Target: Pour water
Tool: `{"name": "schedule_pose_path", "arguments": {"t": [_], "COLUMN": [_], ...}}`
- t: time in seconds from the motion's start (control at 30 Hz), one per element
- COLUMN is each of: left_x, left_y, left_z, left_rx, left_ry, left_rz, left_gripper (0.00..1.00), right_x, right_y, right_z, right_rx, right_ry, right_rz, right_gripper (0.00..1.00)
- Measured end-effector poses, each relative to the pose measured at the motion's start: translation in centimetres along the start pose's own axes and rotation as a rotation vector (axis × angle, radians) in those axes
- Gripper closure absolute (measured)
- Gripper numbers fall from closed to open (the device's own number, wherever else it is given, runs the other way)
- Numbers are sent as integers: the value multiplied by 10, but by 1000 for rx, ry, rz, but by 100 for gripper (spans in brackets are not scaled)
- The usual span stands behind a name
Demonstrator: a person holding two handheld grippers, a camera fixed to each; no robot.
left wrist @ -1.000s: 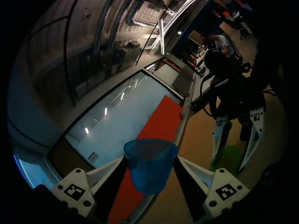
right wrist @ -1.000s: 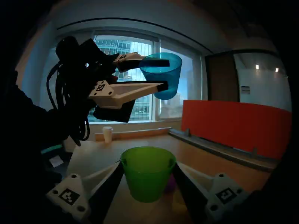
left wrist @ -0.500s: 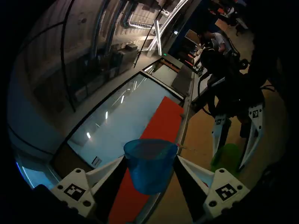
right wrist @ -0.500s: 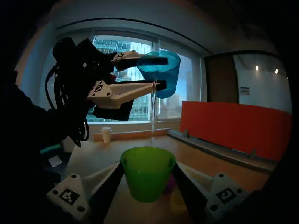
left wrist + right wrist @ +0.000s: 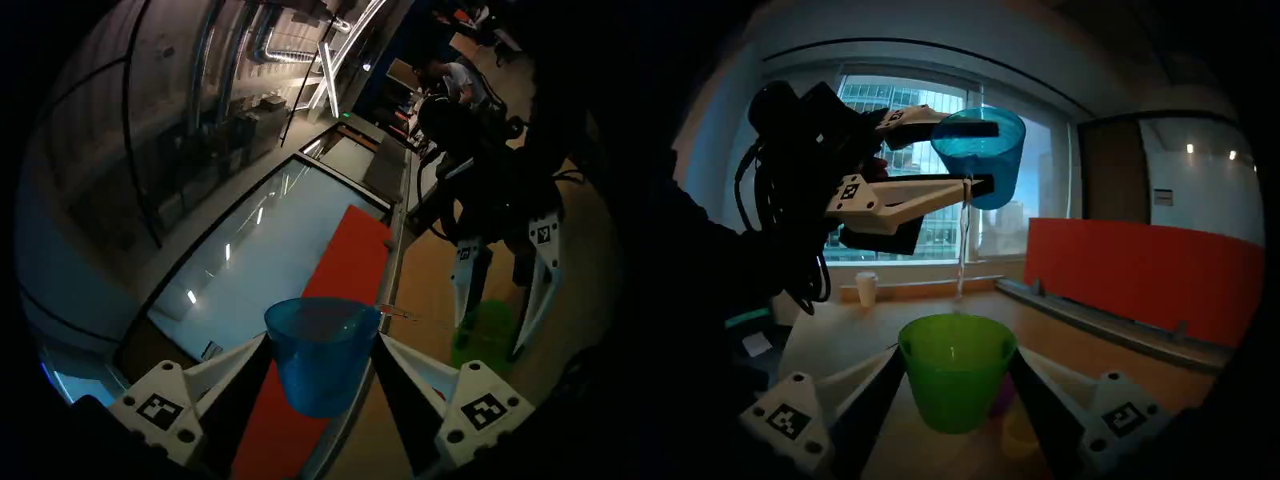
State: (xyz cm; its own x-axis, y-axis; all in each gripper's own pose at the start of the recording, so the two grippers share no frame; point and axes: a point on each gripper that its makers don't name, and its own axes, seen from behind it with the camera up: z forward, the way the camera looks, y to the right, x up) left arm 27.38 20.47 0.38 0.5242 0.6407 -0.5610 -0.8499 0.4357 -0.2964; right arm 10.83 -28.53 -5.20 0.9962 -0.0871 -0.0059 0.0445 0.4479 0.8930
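My left gripper [image 5: 320, 364] is shut on a translucent blue cup [image 5: 322, 352], which is tipped over high in the air. In the right gripper view that blue cup [image 5: 980, 156] hangs above, held by the left gripper [image 5: 980, 156], and a thin stream of water [image 5: 962, 248] falls from its rim toward the green cup [image 5: 957, 370]. My right gripper [image 5: 957, 376] is shut on the green cup, held upright just over the wooden table [image 5: 1088, 352]. In the left gripper view the green cup [image 5: 482, 336] sits between the right gripper's white fingers [image 5: 544, 288].
A red divider panel [image 5: 1152, 268] runs along the table's right side. A small white paper cup [image 5: 866, 288] stands by the window sill. Something purple [image 5: 1005, 394] lies on the table behind the green cup. A person [image 5: 460, 80] sits far off.
The blue cup has tipped further, and a stream of water now runs from its rim down to the green cup. The green cup has stayed in place.
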Motion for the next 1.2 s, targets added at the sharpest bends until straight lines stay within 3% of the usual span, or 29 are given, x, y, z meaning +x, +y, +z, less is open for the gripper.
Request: {"name": "schedule_pose_path", "arguments": {"t": [1.2], "left_x": [9], "left_y": [-5], "left_z": [4], "left_rx": [8], "left_ry": [-3], "left_rz": [106], "left_gripper": [16], "right_x": [6], "right_y": [3], "right_z": [-2], "right_rx": [-10], "right_ry": [9], "right_rz": [-11], "right_gripper": [10]}}
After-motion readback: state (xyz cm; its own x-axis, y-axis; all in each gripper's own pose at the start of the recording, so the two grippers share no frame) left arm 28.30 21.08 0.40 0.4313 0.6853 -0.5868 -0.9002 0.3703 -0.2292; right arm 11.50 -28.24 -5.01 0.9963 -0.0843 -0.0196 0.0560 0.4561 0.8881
